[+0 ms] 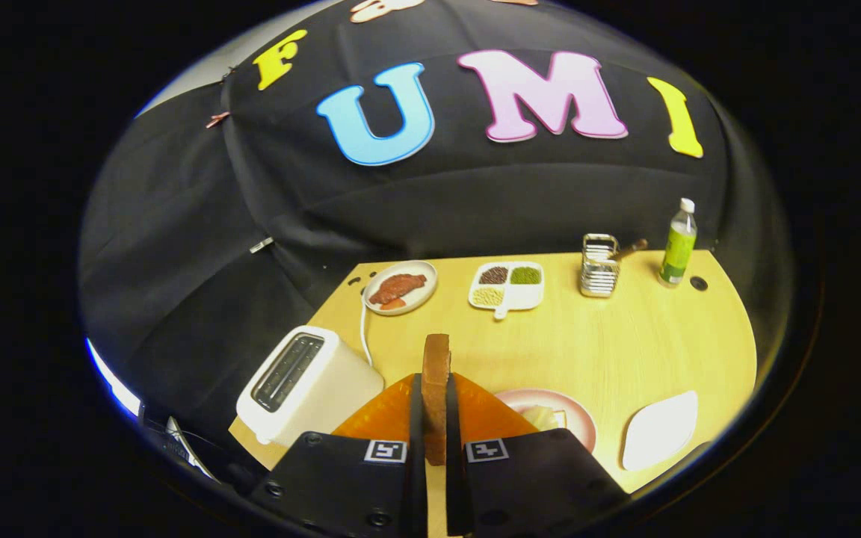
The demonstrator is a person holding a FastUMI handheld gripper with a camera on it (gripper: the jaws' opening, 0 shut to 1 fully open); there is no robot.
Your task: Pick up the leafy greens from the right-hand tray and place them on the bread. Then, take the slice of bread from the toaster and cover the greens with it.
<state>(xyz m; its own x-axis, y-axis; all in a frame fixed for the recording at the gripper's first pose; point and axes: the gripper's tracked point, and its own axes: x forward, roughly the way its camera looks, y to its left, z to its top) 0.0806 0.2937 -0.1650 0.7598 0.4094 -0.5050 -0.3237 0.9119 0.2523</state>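
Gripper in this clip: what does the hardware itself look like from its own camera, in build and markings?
The gripper shows as two broad, flat-topped blocks side by side, each ending in a thin upright finger. Each block carries a small square black-and-white fiducial tag near its inner front corner, and round screw heads dot the top faces. No cables, hand or sleeve can be made out on it.
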